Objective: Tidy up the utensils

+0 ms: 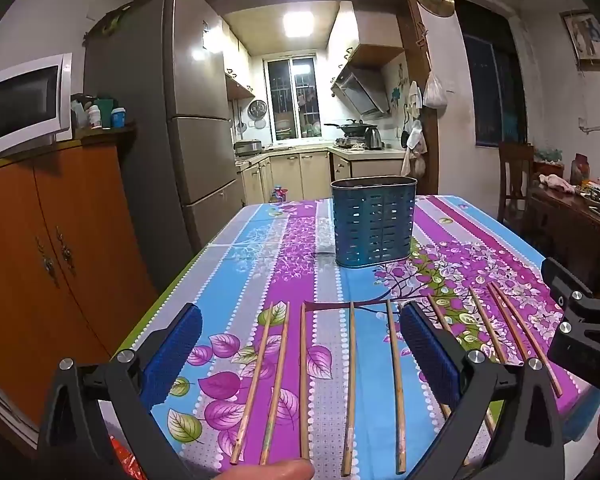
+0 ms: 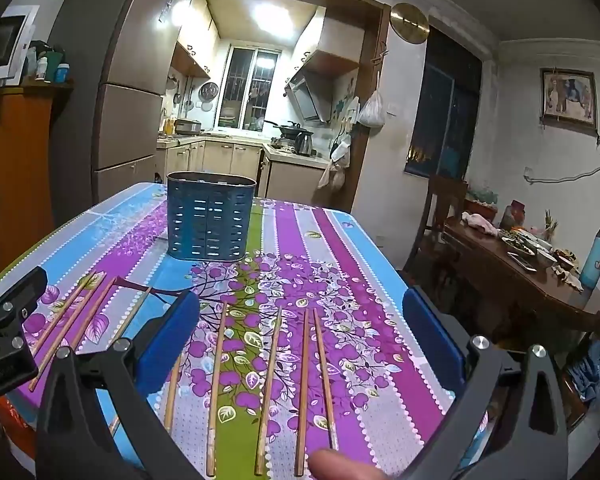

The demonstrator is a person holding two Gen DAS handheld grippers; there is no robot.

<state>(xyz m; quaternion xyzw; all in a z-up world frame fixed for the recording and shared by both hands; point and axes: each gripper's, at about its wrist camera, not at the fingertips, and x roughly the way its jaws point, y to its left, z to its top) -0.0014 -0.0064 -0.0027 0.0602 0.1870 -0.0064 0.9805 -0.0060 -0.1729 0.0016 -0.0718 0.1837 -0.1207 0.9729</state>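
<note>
Both grippers hover wide open over the near edge of the table with nothing between the pads. Left gripper (image 1: 300, 344) sits above the left bunch of chopsticks (image 1: 278, 384), right gripper (image 2: 300, 336) above the right bunch (image 2: 270, 384), so each hand looks set to cover its own half. All the sticks lie flat on the flowery tablecloth (image 1: 236, 264), side by side and pointing away, probably laid out so they're easy to pinch one at a time. Blue slotted holder (image 1: 374, 222) stands upright further back, apparently empty, likely where they all end up.
</note>
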